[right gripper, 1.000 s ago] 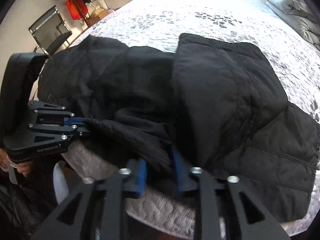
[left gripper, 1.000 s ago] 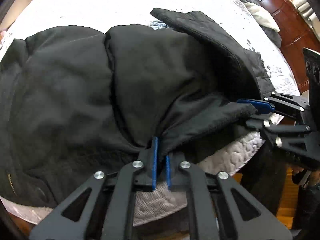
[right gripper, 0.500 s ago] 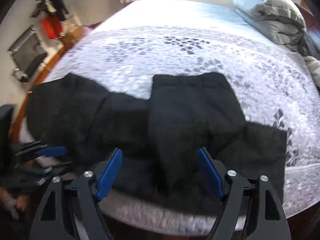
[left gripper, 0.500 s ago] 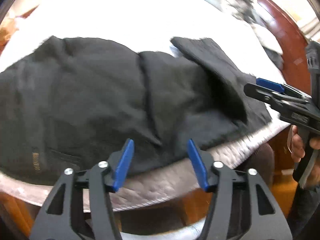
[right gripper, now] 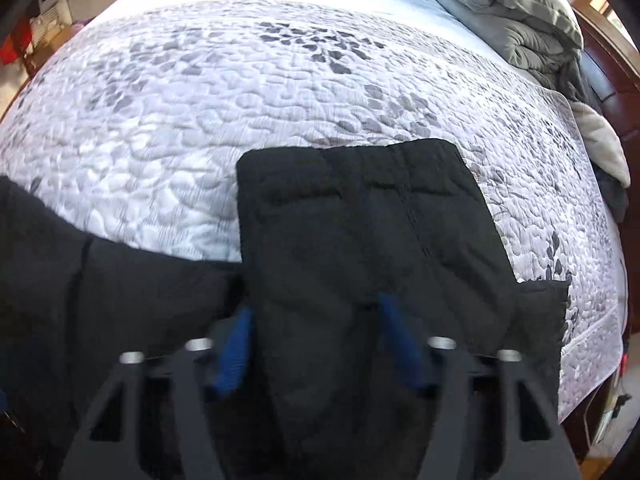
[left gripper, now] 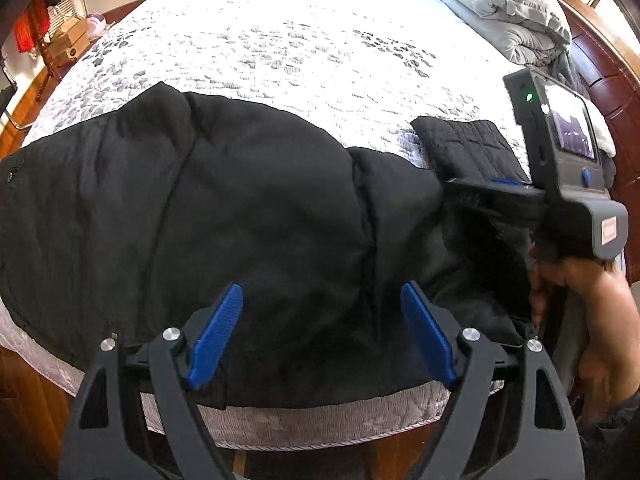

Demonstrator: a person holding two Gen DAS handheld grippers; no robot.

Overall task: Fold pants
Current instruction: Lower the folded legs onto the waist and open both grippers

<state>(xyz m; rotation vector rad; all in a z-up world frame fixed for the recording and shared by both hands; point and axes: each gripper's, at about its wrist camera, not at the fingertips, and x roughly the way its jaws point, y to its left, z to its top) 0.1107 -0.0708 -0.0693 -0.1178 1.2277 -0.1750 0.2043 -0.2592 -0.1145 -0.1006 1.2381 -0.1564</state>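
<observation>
Black pants [left gripper: 248,216] are lying across the frame's lower half on the quilted bed [left gripper: 320,48], long axis left-right. Left gripper [left gripper: 320,320] is hovering wide open over the near edge. Right gripper [right gripper: 316,344] is also spread, sitting nearer the folded-up leg end [right gripper: 360,208].

Black padded pants [left gripper: 260,216] lie rumpled along the bed's near edge

Both wrist views near the bed's edge [left gripper: 320,420], facing across it, sharing black pants [left gripper: 260,220].
</observation>
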